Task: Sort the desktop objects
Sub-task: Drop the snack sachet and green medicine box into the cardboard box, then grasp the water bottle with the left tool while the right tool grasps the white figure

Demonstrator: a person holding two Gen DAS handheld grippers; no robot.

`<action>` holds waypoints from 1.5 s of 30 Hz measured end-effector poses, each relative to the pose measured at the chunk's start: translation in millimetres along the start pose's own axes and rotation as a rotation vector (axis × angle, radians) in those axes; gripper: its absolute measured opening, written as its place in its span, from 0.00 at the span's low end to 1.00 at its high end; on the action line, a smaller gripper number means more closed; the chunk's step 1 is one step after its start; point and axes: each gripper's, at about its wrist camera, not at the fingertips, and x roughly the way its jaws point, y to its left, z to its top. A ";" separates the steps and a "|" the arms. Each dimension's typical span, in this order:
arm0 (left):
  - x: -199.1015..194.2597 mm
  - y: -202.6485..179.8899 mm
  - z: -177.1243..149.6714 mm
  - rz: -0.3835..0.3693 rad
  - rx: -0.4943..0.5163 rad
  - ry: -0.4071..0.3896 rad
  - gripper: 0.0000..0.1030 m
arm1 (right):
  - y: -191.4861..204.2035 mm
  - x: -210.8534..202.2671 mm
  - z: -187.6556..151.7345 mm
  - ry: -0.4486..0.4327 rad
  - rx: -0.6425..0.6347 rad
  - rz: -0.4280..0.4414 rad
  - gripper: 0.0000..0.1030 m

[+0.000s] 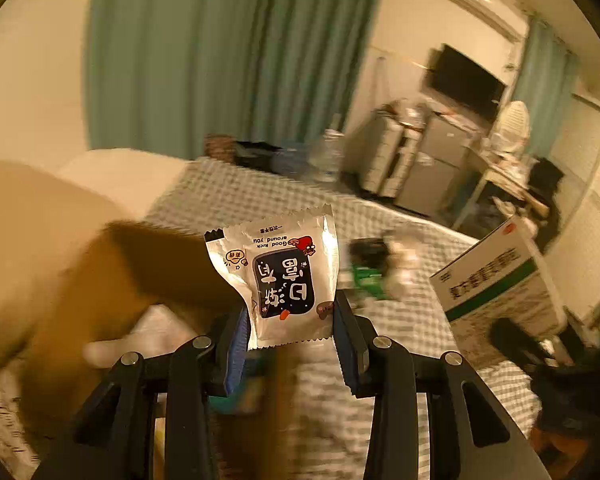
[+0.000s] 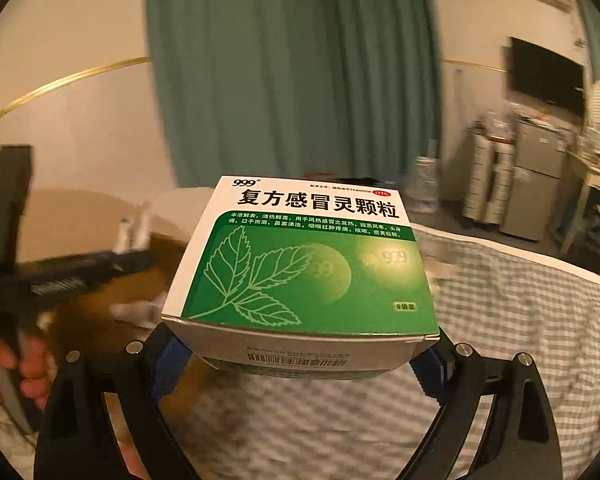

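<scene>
My left gripper is shut on a small silver snack packet with a dark blue label, held up above the checked bedcover. My right gripper is shut on a green and white medicine box, held flat above the same cover; the box also shows at the right of the left wrist view. The left gripper's body shows blurred at the left of the right wrist view, with a hand on it.
A brown cardboard box sits at the left with white items in it. Small dark and green packets lie on the bedcover. Green curtains, a water bottle, drawers and a small fridge stand beyond.
</scene>
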 end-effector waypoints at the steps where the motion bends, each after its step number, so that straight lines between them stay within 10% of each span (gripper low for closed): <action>1: 1.9 16.5 -3.9 0.032 -0.011 0.009 0.38 | 10.7 6.2 1.7 0.001 -0.001 0.024 0.90; 12: 35.5 107.2 -25.7 0.150 -0.231 0.116 0.42 | 98.8 99.9 19.8 0.113 0.027 0.090 0.92; 14: 40.3 111.1 -27.5 0.174 -0.235 0.132 0.70 | 103.4 105.1 20.5 0.106 0.034 0.077 0.94; 17: 40.1 121.1 -30.5 0.236 -0.256 0.148 0.92 | 89.3 103.5 27.4 0.078 0.053 0.037 0.99; 29: 4.0 83.6 -20.4 0.302 -0.178 0.029 0.97 | -16.3 16.1 36.9 -0.008 0.153 -0.101 1.00; 35: -0.5 44.9 -18.3 0.177 -0.125 -0.019 1.00 | -53.5 -8.8 14.5 0.025 0.088 -0.240 1.00; 45: 54.6 -97.5 -42.2 -0.118 0.150 0.025 1.00 | -107.1 -17.4 8.3 0.004 0.192 -0.198 1.00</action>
